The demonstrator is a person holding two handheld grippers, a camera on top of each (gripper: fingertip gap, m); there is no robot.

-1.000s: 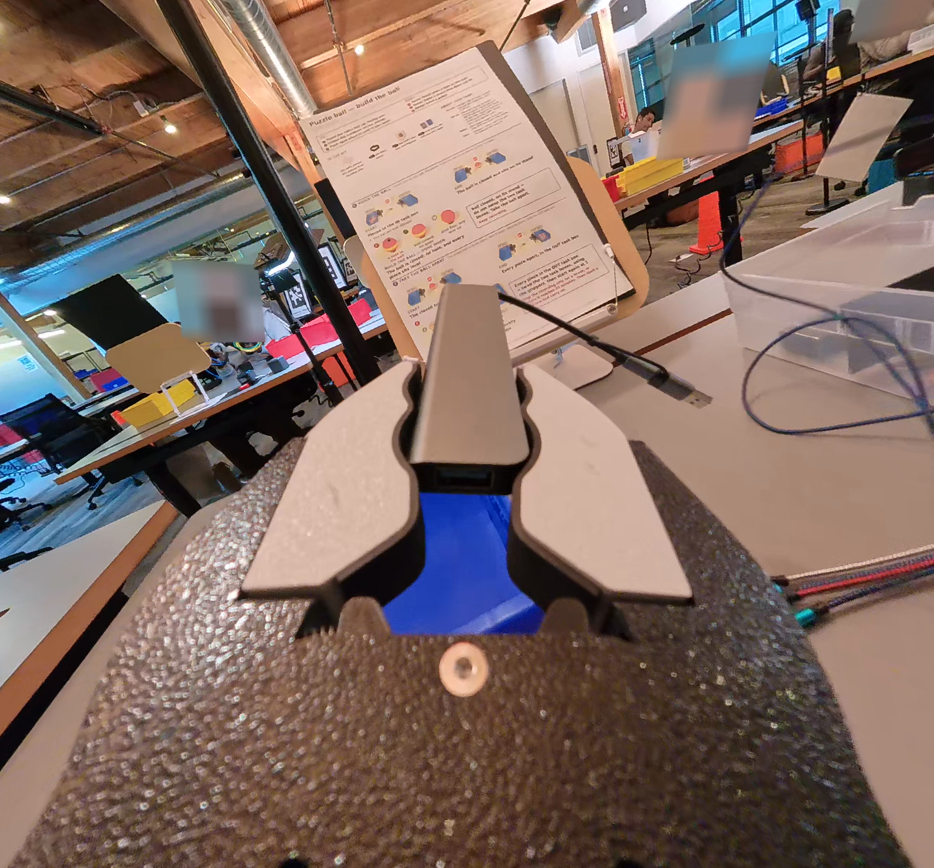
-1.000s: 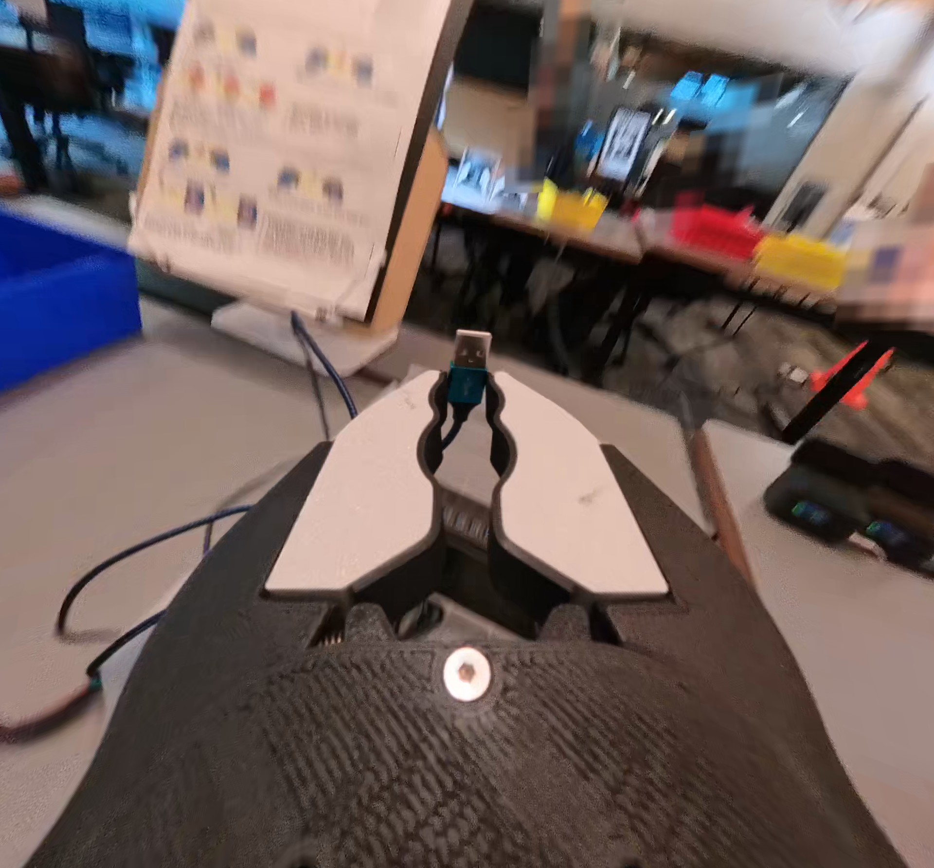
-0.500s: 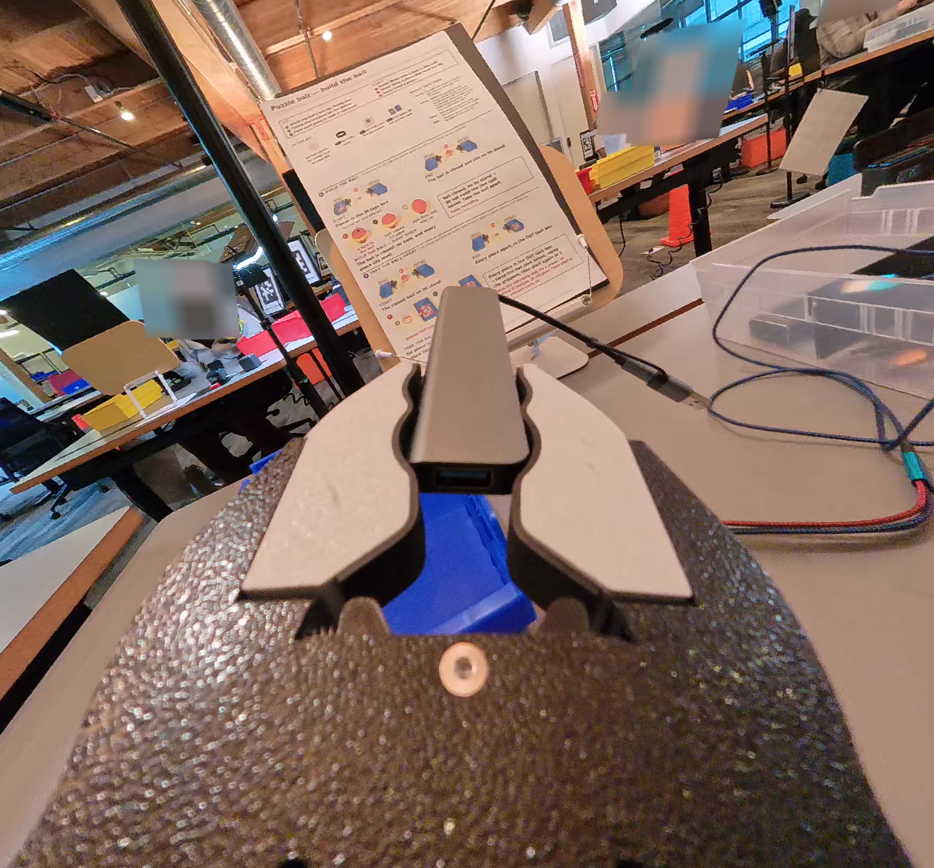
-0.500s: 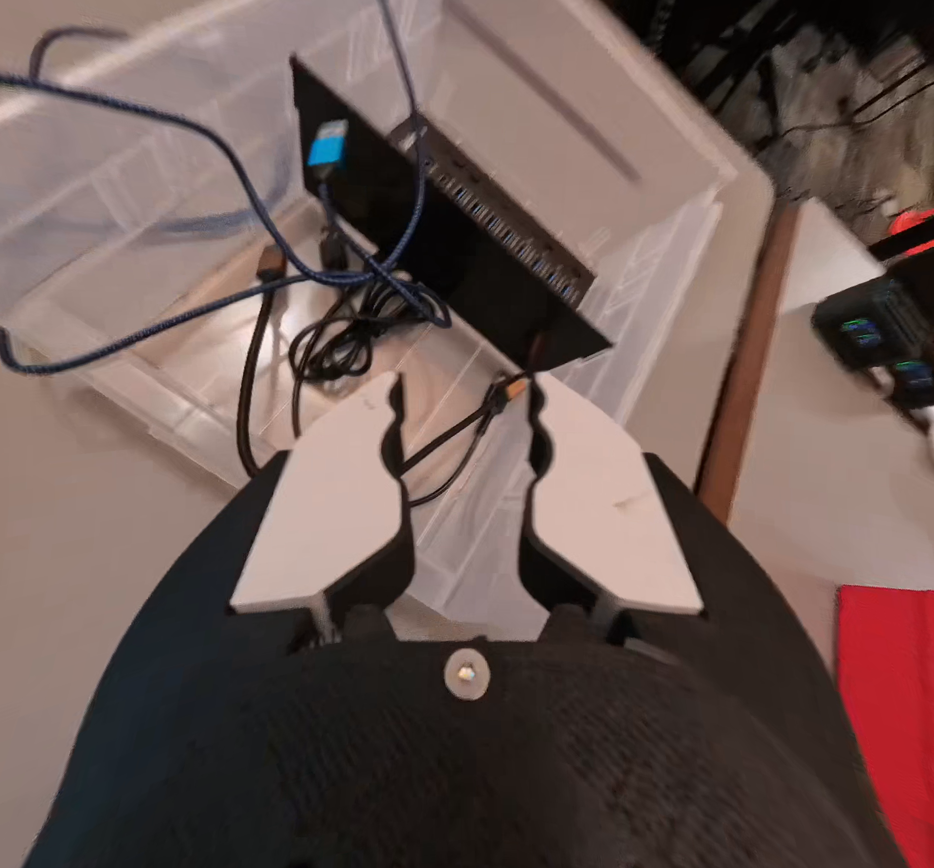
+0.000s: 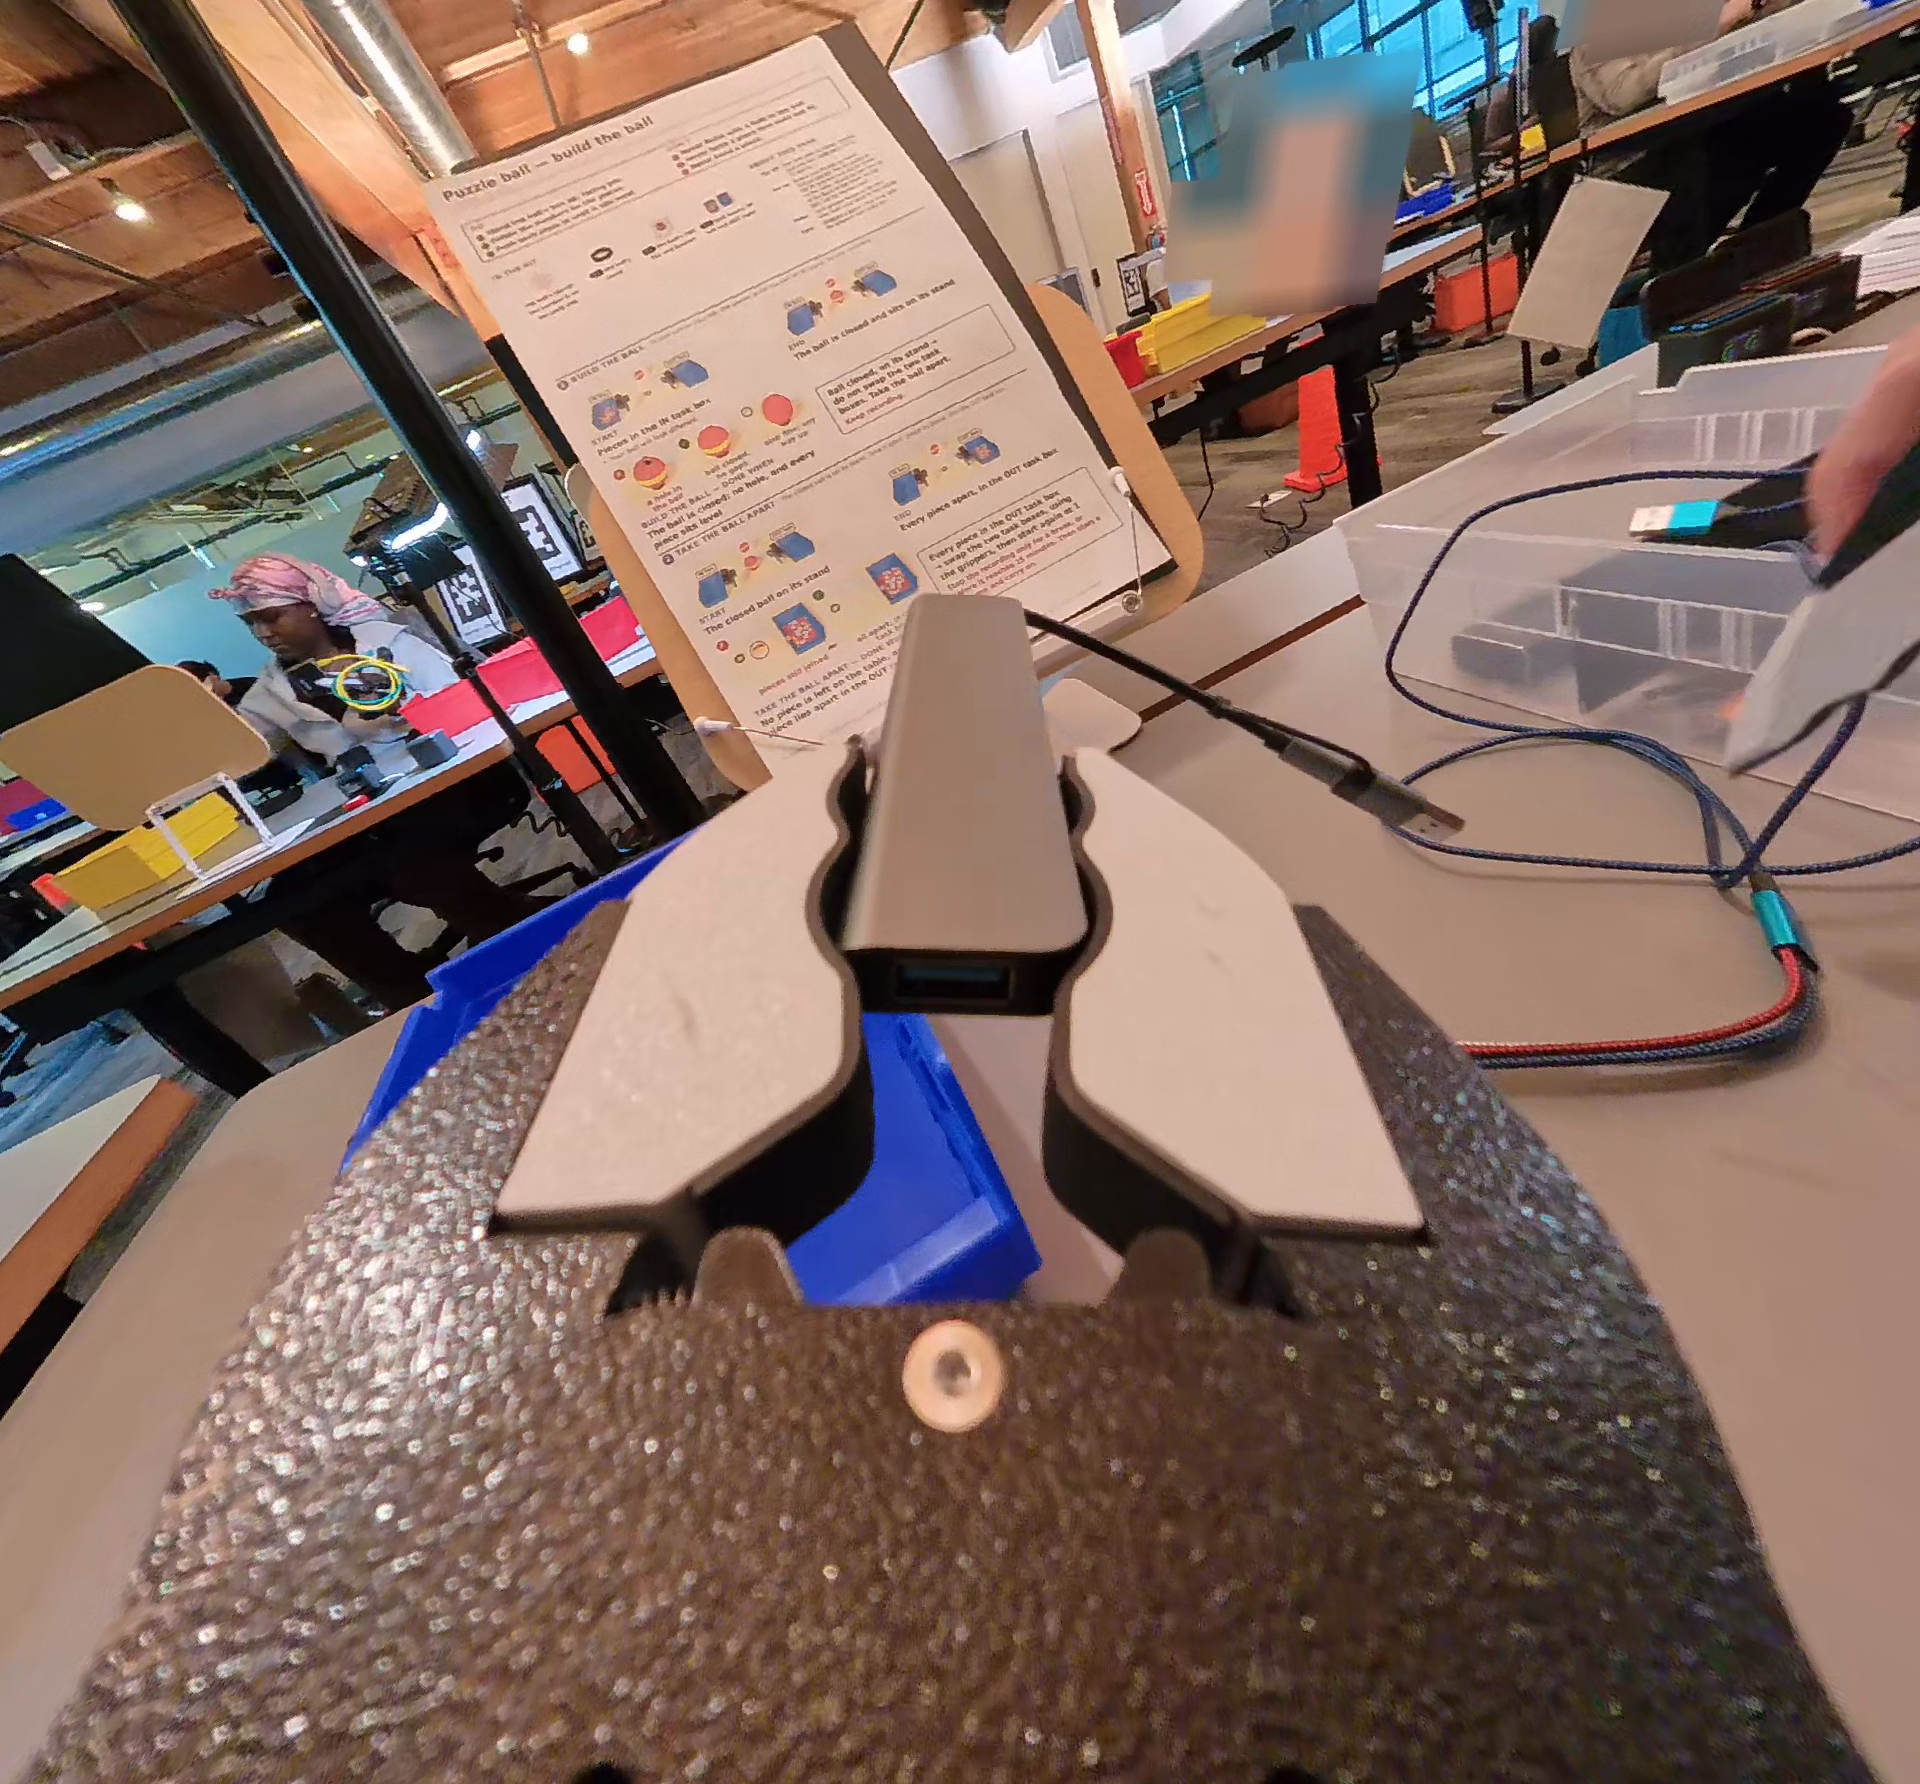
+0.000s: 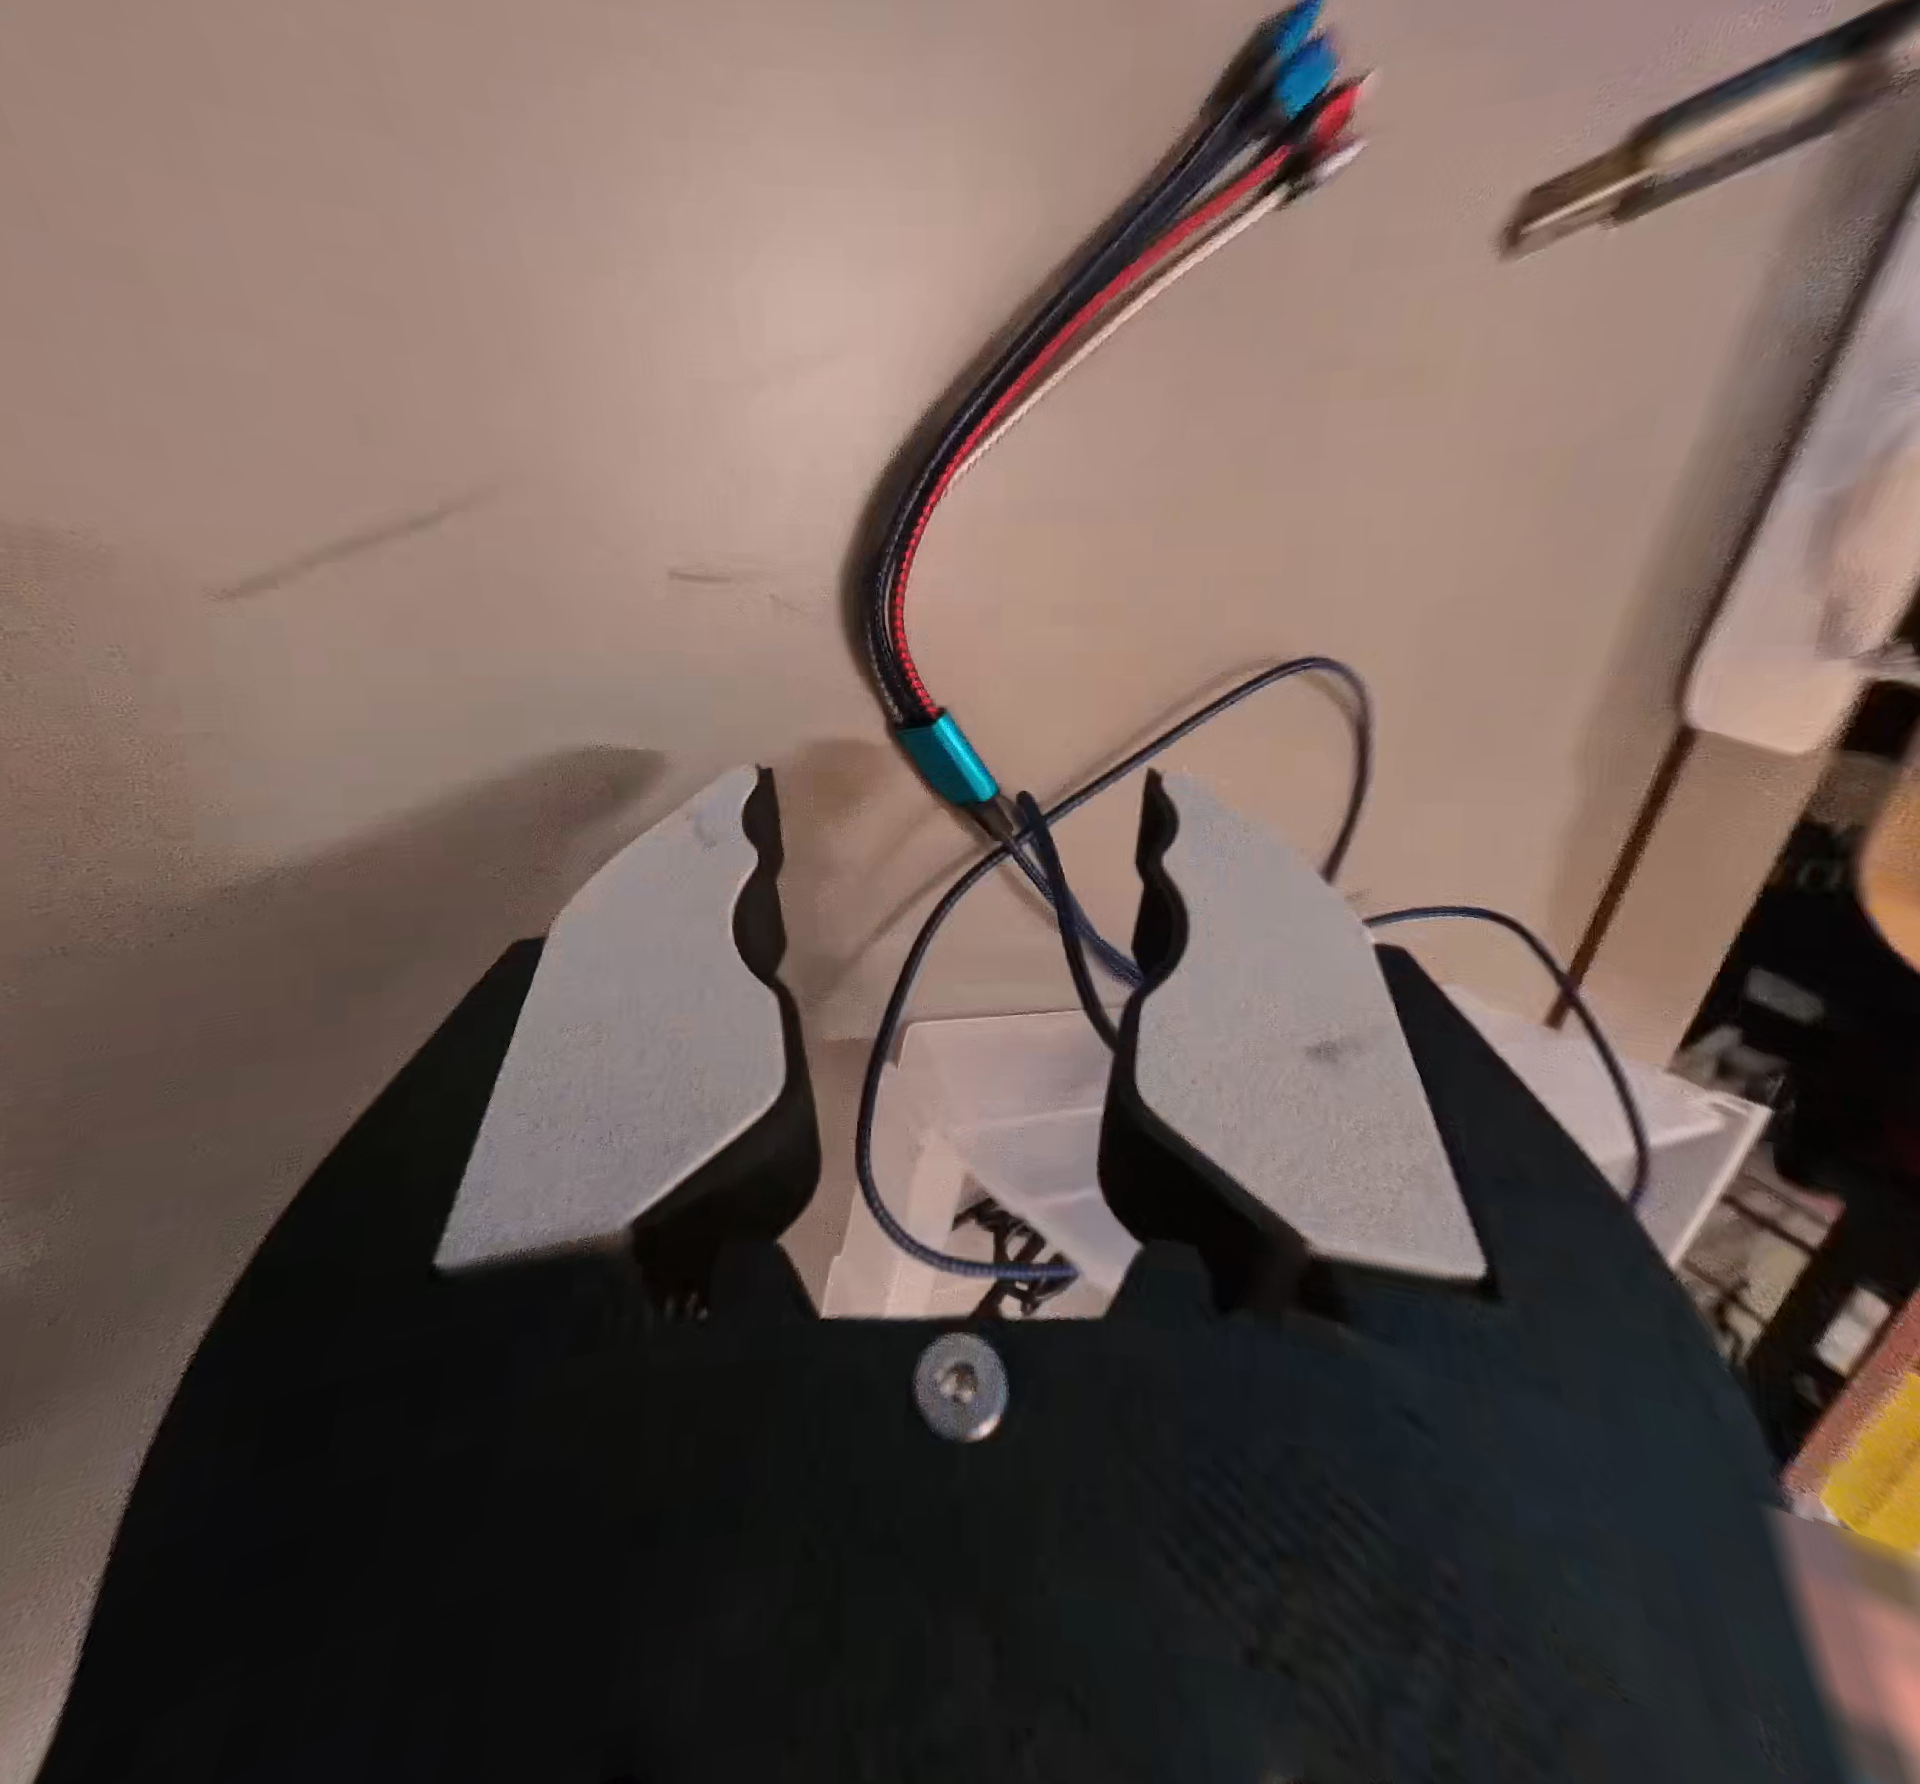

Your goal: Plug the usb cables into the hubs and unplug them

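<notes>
Left wrist view: a clear plastic bin on the worktop holds dark hubs, and a blue bin sits beneath the left gripper, which is clenched on a grey usb hub. The right gripper is spread wide with nothing held, above the braided usb cable on the worktop.

A white instruction sheet on a tilted stand carries printed text and small coloured diagrams. Black-and-white square marker tags stand on a farther desk. In the blurred right wrist view, no writing seems legible on anything.
</notes>
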